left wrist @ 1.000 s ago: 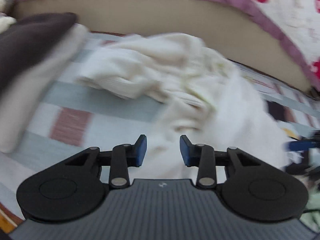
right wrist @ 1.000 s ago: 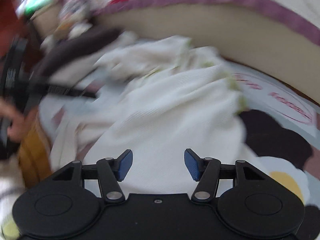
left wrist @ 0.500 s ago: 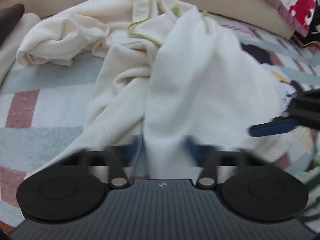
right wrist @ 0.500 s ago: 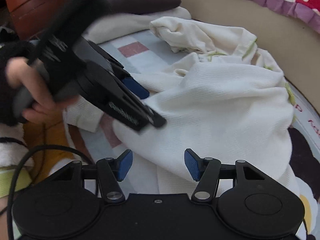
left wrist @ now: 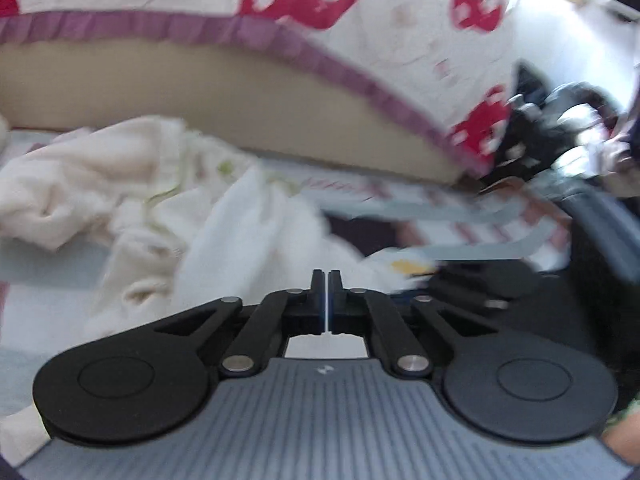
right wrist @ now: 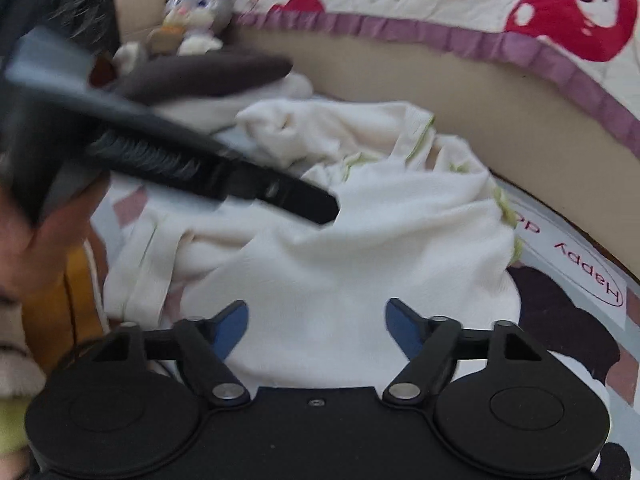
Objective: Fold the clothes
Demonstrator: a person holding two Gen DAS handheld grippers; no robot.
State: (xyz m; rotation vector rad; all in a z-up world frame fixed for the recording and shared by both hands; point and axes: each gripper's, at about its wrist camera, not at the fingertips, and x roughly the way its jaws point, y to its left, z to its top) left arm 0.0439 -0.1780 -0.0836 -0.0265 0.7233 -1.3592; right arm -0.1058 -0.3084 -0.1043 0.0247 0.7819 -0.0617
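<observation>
A cream knit garment [left wrist: 248, 232] with green stitching lies crumpled on the patterned mat. My left gripper [left wrist: 325, 274] is shut, its black fingers pressed together at the front edge of the cloth. In the right wrist view the left gripper [right wrist: 326, 210] reaches in from the left, and the cream garment [right wrist: 360, 248] tents up toward its tip, so a pinch of fabric looks held. My right gripper [right wrist: 316, 312] hovers low over the garment's near part. Its jaws are opening, cloth lies under the gap, and the blue pads [right wrist: 402, 320] do not press on it.
The beige side of a bed [right wrist: 520, 112] with a purple-trimmed quilt [right wrist: 560, 8] curves along the back. A dark brown garment [right wrist: 208, 72] and a plush rabbit [right wrist: 196, 4] lie at the back left. A person's hand [right wrist: 48, 240] holds the left gripper. The mat [right wrist: 568, 256] shows at right.
The left jaws have closed over a fold of the cream garment, and that gripper has lifted and swung to the right. The right gripper's jaws stand wider than before.
</observation>
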